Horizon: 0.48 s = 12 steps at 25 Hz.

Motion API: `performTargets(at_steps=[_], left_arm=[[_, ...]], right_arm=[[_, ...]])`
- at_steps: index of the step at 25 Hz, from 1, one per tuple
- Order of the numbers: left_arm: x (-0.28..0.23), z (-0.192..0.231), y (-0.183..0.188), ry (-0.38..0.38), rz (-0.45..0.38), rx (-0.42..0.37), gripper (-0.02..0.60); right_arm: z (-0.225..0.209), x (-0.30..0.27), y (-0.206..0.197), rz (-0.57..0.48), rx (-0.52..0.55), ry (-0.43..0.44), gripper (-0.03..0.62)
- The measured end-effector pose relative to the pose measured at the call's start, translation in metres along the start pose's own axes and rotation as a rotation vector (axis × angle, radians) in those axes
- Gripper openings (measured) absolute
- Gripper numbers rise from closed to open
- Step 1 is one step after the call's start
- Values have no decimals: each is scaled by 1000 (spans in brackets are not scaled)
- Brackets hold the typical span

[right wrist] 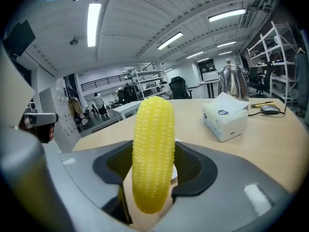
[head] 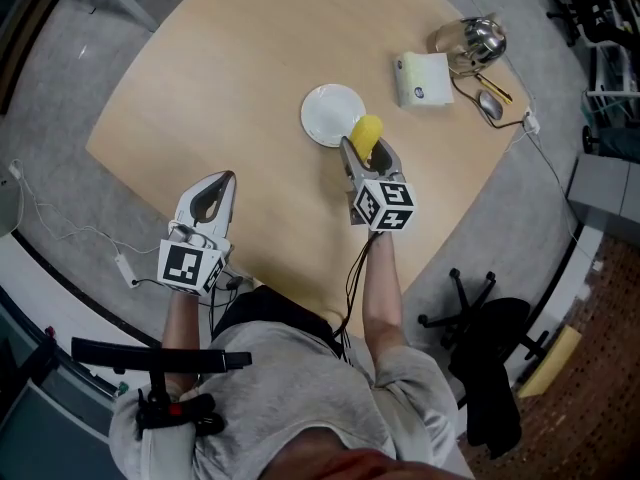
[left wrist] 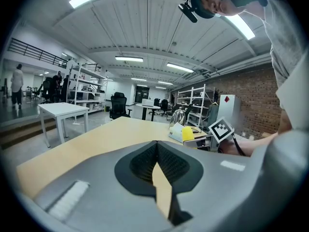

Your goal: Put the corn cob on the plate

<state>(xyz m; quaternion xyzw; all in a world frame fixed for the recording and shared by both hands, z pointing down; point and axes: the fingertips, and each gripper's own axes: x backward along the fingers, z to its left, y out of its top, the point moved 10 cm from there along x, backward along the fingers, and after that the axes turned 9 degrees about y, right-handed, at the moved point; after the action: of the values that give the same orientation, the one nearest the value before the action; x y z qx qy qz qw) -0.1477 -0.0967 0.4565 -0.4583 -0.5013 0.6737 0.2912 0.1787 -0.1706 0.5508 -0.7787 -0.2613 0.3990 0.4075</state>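
A yellow corn cob (head: 367, 134) (right wrist: 152, 153) stands upright between the jaws of my right gripper (head: 366, 148) (right wrist: 152, 178), which is shut on it. The cob hangs over the near right rim of the small white plate (head: 328, 114) at the middle of the round wooden table (head: 230, 78); only a sliver of that plate (right wrist: 175, 172) shows behind the cob in the right gripper view. My left gripper (head: 210, 198) (left wrist: 157, 166) is shut with nothing in it, low over the table's near left edge.
A white tissue box (head: 422, 78) (right wrist: 225, 121) lies right of the plate, with a metal kettle (head: 472, 40) (right wrist: 231, 83) and a spoon (head: 489, 105) beyond it. A black office chair (head: 495, 363) stands on the floor at the right.
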Motion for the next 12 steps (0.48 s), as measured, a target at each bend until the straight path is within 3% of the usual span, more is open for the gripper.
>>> performTargets(at_steps=[12], left_arm=[[-1,1,-1,2,2,3,20]], right_arm=[[-12,-21,-3,59,-47,-10,255]])
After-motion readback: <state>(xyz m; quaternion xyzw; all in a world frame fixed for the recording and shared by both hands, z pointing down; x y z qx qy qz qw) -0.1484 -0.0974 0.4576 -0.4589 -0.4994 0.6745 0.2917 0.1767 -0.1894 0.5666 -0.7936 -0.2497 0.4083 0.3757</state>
